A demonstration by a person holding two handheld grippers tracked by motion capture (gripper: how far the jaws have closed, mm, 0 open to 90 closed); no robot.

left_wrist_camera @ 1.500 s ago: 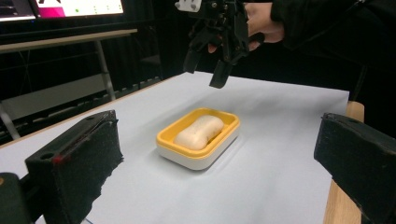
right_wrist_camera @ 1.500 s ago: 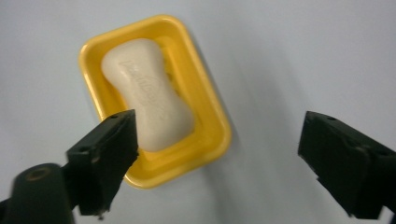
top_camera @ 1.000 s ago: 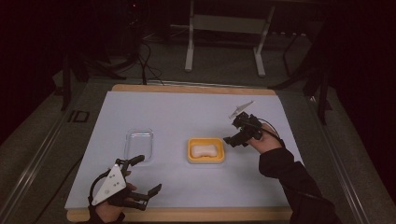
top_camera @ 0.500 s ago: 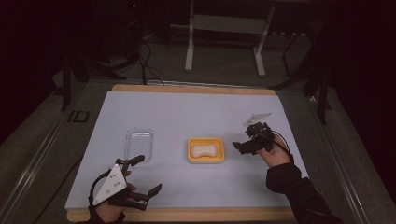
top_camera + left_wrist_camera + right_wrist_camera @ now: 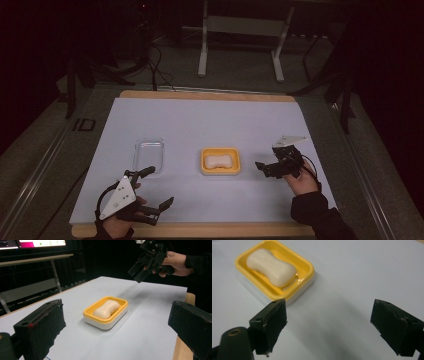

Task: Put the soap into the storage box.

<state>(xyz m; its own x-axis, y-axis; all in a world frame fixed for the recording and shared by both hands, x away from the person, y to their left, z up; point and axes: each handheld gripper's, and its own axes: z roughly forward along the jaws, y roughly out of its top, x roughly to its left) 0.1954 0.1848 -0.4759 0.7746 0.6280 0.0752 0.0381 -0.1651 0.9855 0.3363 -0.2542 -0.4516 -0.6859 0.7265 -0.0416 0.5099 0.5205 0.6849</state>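
The desk (image 5: 200, 120) carries a pale sheet that covers nearly all of its top, with a wooden strip bare along the near and far edges. A clear lid (image 5: 149, 150) lies flat toward the near left of the desk, well apart from the yellow soap dish (image 5: 220, 161), which sits near the middle, closer to the near edge. A white bar of soap (image 5: 219, 160) rests inside the dish. The left gripper (image 5: 152, 192) hovers by the near left corner, its fingers released and spread wide, grasping nothing. The right gripper (image 5: 263, 167) hangs just right of the dish toward the near right, fingers (image 5: 269, 325) likewise released and empty, pointed at the dish but apart from it.
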